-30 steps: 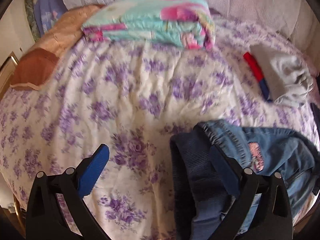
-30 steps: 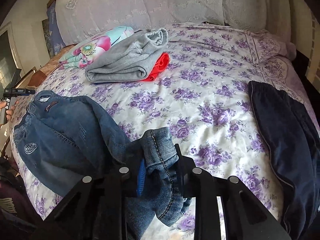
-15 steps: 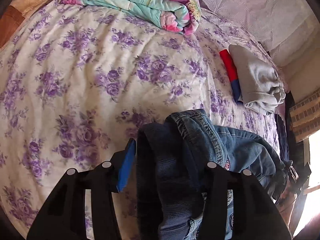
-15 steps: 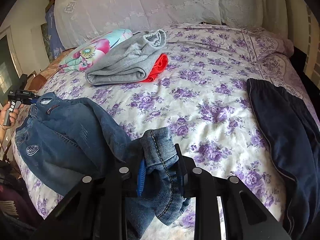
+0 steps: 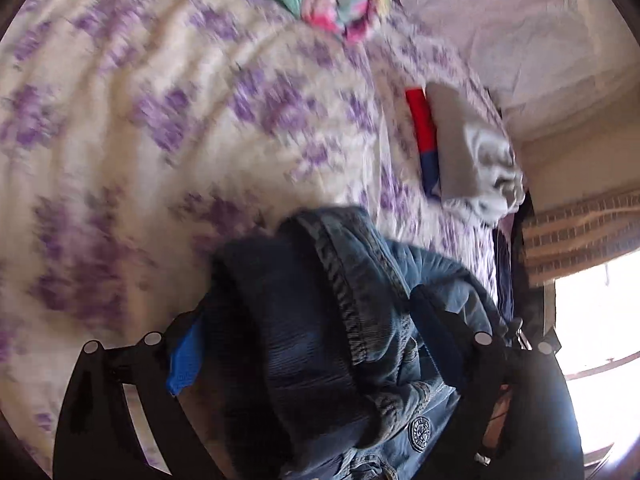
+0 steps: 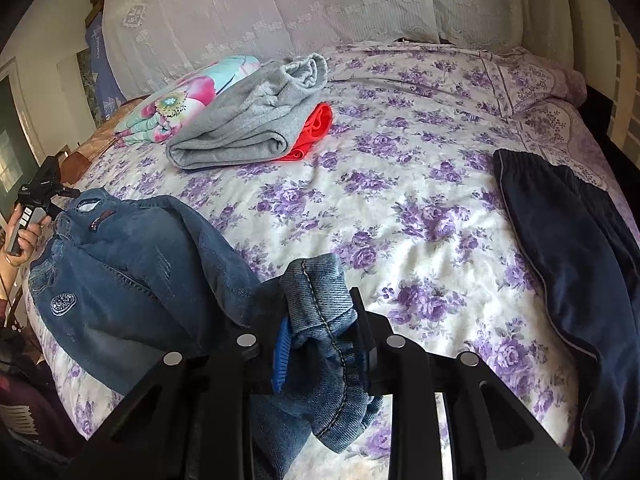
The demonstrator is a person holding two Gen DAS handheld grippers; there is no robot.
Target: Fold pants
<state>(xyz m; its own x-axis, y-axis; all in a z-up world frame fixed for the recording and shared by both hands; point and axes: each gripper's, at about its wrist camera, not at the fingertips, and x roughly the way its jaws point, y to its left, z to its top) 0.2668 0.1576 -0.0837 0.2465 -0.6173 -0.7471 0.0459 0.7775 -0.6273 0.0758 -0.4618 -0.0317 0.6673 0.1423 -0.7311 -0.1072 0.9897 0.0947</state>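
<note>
Swung rightward, left fingers [image 5: 304,344] and right fingers [image 6: 320,344] clench jeans [image 6: 136,264] over floral bedspread [image 6: 400,184].

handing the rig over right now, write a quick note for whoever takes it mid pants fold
Left tool: shut on the jeans at the waistband.
Right tool: shut on the jeans at a leg hem.
The jeans sag between the two tools over the near edge of the bed, not yet folded.
Done: folded grey pants on a red garment.
Left: fold the jeans, then the dark navy pants lying flat to the right.
</note>
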